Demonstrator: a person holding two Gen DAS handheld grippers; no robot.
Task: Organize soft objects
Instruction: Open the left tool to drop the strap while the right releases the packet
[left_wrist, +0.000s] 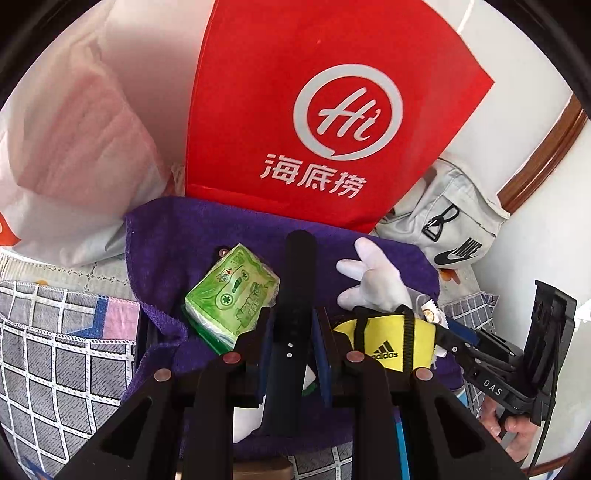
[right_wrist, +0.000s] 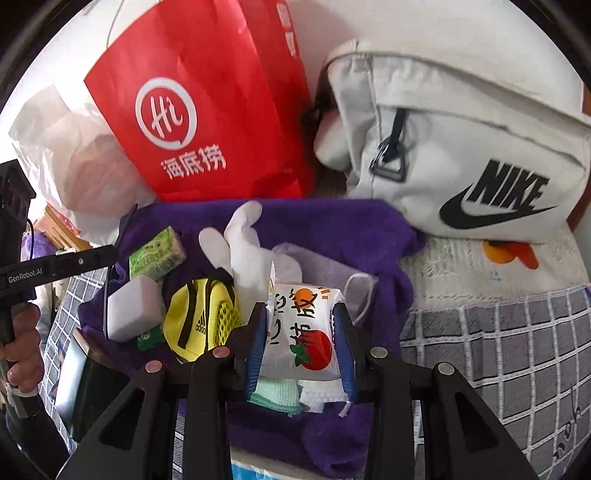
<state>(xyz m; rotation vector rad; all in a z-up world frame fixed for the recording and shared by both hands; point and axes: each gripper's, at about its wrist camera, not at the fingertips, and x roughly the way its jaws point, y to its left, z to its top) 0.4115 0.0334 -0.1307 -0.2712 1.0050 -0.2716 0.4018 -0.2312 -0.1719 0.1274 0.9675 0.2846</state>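
My left gripper (left_wrist: 293, 317) is shut on a long black strap (left_wrist: 295, 266) that sticks up between its blue pads. Under it a purple towel (left_wrist: 177, 236) holds a green tissue pack (left_wrist: 232, 291), a white glove (left_wrist: 373, 277) and a yellow Adidas pouch (left_wrist: 388, 339). My right gripper (right_wrist: 299, 314) is shut on a white snack packet (right_wrist: 303, 332) printed with a tomato and an orange, just above the towel (right_wrist: 332, 221). A white foam block (right_wrist: 136, 306) lies beside the yellow pouch (right_wrist: 199, 321). A pale green cloth (right_wrist: 275, 397) shows beneath the packet.
A red paper bag (left_wrist: 295, 110) stands behind the towel, with a grey Nike bag (right_wrist: 461, 147) to its right and a white plastic bag (left_wrist: 74, 147) to its left. Checked bedding (right_wrist: 498, 332) lies around. An orange toy (right_wrist: 509, 253) peeks from under the Nike bag.
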